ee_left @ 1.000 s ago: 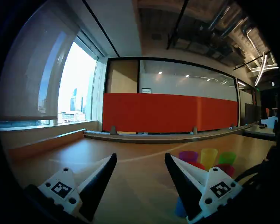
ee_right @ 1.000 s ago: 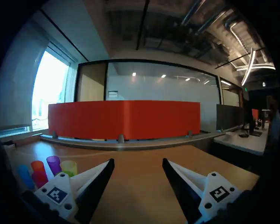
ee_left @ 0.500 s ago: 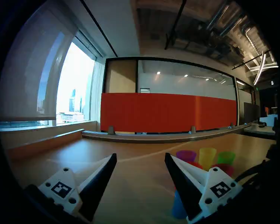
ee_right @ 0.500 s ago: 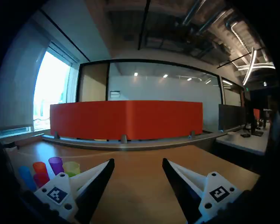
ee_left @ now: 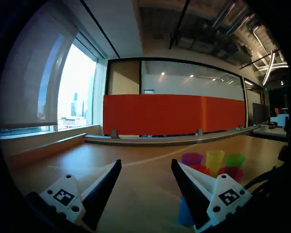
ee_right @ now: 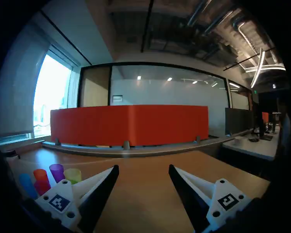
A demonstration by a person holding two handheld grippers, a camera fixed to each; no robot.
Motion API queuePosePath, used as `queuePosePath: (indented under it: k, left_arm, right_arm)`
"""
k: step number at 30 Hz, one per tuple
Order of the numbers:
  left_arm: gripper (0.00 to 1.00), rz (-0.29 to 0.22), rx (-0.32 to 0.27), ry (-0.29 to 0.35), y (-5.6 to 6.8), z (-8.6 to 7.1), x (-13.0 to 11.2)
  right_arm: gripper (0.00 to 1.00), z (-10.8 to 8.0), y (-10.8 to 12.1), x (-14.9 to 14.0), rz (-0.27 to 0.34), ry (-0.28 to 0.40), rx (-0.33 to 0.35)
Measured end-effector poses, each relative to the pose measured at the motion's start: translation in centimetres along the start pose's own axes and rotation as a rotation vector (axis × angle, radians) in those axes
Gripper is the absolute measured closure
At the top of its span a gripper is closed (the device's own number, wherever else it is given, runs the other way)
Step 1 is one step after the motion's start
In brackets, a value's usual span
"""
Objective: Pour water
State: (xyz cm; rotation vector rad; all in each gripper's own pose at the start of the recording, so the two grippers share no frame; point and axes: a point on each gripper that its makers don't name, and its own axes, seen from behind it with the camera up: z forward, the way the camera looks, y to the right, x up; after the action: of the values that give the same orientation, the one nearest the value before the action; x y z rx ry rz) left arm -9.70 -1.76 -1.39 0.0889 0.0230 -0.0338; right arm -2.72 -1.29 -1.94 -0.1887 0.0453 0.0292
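Sunlit office space lies beyond a long wooden worktop [ee_left: 87,155]: a tall window [ee_left: 73,97] on one side, an orange partition [ee_left: 172,114] along the far edge, and a glass wall above it under exposed ceiling pipes.

In the left gripper view, the left tool [ee_left: 145,160] is held level and low over the worktop, aimed straight at the partition. Its two black fingers [ee_left: 103,186] are spread wide, released, with only bare wood between them. The cups [ee_left: 215,165] stand in a cluster on the worktop off to the right of the right-hand finger, touched by neither finger. A purple cup [ee_left: 192,158], a yellow cup [ee_left: 215,160] and a green cup [ee_left: 235,160] form the far row. Two reddish ones sit in front, one partly hidden by the finger. A blue cup [ee_left: 183,211] is nearest, mostly behind that finger. Whether any cup holds water cannot be told.

In the right gripper view, the right tool [ee_right: 143,166] has the same pose: level, low, pointing at the partition, its fingers apart and gripping nothing. The cluster of cups is at the far left, past the left-hand finger, with blue, red, purple and yellow-green ones upright. A pale side desk [ee_right: 254,149] stands to the right.
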Motion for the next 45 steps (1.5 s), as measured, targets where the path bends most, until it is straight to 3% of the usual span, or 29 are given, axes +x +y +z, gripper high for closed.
queuePosePath:
  k: [27,45]
  left_arm:
    - [0.05,0.006,0.005,-0.025,0.0,0.3,-0.8]
    - [0.04,0.007,0.005,-0.026,0.0,0.3,-0.8]
  right_arm:
    - [0.01,-0.5,0.5,-0.6,0.023,0.001,0.008]
    - [0.01,-0.2,0.0,-1.1,-0.014,0.039,0.039]
